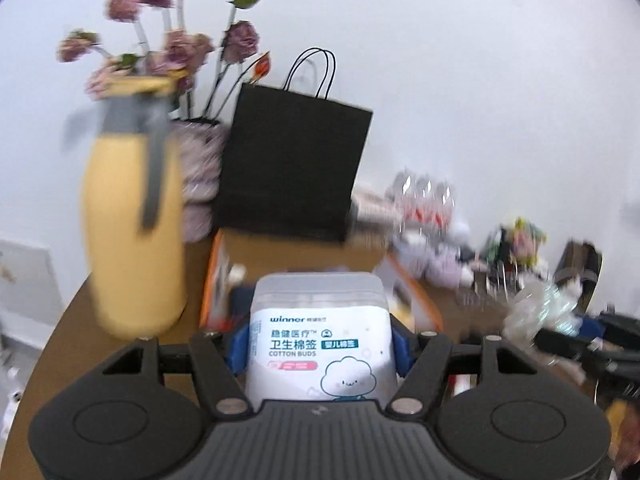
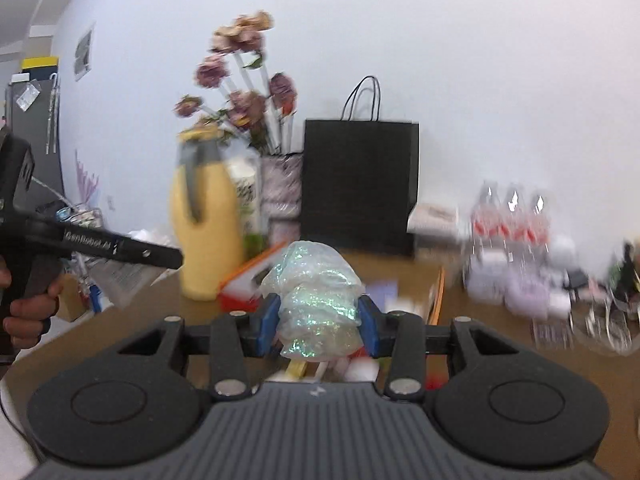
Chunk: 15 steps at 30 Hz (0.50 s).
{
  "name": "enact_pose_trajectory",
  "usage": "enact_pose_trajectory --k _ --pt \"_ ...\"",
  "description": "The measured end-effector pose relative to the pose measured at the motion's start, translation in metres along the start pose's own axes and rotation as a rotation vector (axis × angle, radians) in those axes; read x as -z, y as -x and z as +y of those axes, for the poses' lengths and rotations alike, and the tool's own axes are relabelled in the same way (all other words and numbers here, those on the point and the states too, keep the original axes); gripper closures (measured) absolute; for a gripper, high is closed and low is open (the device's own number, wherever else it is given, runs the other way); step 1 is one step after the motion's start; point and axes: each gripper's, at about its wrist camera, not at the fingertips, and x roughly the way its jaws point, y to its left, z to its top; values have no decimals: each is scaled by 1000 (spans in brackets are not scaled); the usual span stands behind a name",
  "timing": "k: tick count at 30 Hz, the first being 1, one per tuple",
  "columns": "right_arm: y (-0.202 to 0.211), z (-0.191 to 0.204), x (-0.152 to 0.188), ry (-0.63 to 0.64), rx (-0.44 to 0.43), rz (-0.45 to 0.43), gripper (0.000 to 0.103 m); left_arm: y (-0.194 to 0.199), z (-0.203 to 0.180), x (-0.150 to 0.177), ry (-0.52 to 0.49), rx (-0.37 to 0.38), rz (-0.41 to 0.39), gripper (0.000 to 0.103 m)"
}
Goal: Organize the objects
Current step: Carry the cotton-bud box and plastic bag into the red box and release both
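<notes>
A clear plastic box of cotton buds with a white label point(image 1: 320, 336) sits clamped between the blue pads of the left tongs point(image 1: 320, 350), above the brown surface point(image 1: 60, 344). The right tongs point(image 2: 319, 320) are clamped on a crumpled iridescent plastic bundle point(image 2: 316, 300). At ten o'clock stands a yellow bottle point(image 1: 134, 216); at twelve, a black paper bag point(image 1: 292, 164).

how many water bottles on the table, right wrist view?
3 water bottles, side by side at the back right of the table, right of the black paper bag. Blurred; more may be hidden.
</notes>
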Motion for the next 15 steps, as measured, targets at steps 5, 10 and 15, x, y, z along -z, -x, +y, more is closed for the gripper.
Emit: enact_pose_trajectory --k 5,10,15 --pt "-143 -47 -64 -28 31 156 61 -138 -1 -85 -15 -91 55 39" --pt "-271 -92 -44 -101 114 377 61 -272 19 -90 79 -148 243 39" --pt "-319 -112 -13 -86 189 484 60 -327 20 -58 35 -166 422 39"
